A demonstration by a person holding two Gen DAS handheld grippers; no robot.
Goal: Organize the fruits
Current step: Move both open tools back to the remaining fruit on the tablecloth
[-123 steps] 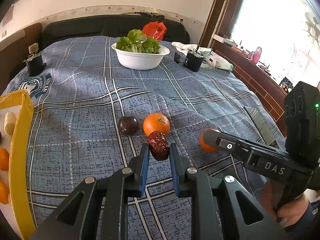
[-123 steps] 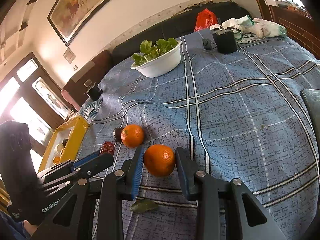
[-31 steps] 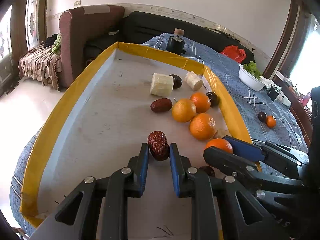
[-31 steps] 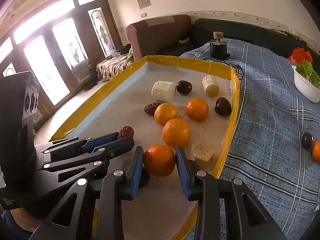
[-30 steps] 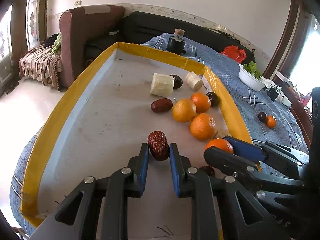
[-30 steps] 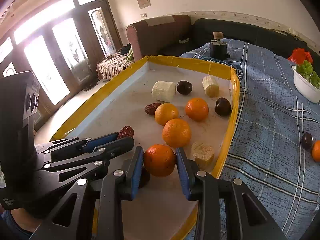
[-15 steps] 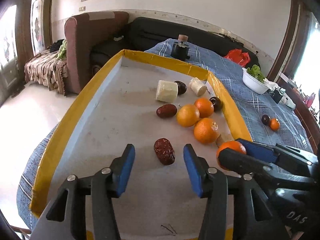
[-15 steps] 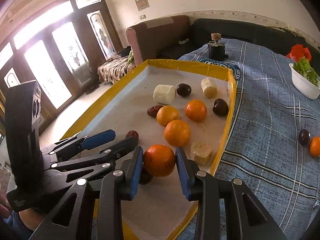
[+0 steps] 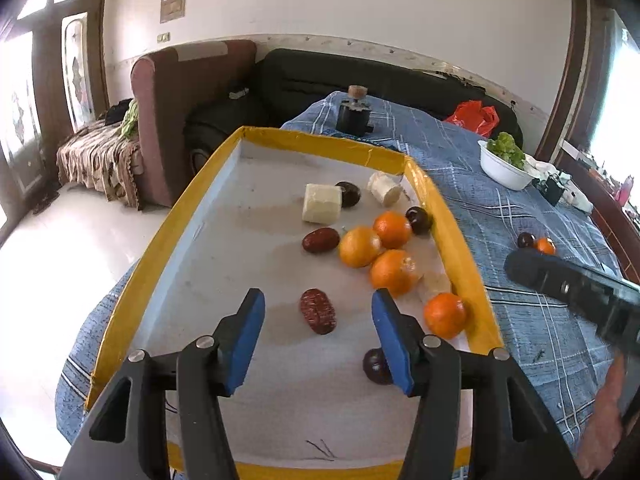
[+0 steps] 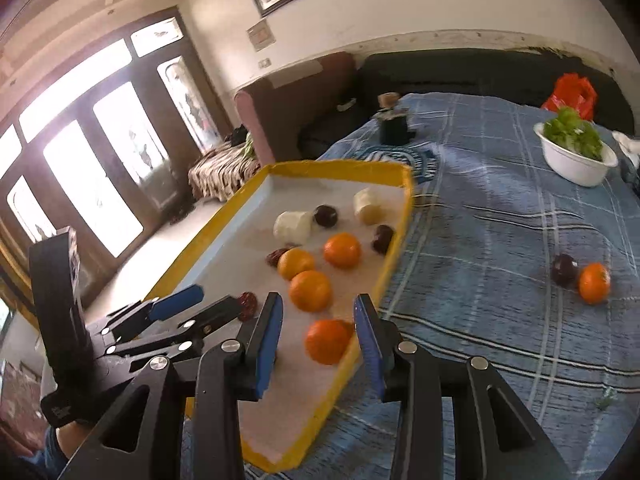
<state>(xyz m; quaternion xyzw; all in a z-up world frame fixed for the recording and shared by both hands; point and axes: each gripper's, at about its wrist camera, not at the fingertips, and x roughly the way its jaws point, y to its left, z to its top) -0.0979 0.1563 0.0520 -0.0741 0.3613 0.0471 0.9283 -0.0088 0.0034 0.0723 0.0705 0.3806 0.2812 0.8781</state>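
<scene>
A yellow-rimmed tray (image 9: 456,236) (image 10: 402,224) holds several oranges, dark plums, red dates and pale chunks. My left gripper (image 9: 318,332) is open above the tray, with a red date (image 9: 318,311) lying loose on the tray floor between its blue pads. My right gripper (image 10: 318,336) is open, and an orange (image 10: 326,341) (image 9: 445,314) lies in the tray by its near right rim, between the fingers. On the blue cloth outside the tray sit a dark plum (image 10: 563,269) (image 9: 525,240) and a small orange (image 10: 594,282) (image 9: 545,245), side by side.
A white bowl of greens (image 10: 576,160) (image 9: 505,162) stands at the far right of the blue checked cloth (image 10: 500,240). A small black jar (image 9: 353,114) sits behind the tray. A sofa and armchair stand beyond the table edge. The tray's left half is bare.
Both grippers have opened. The left let the red date down onto the tray and drew back. The right let the orange down by the tray's right rim and lifted away.
</scene>
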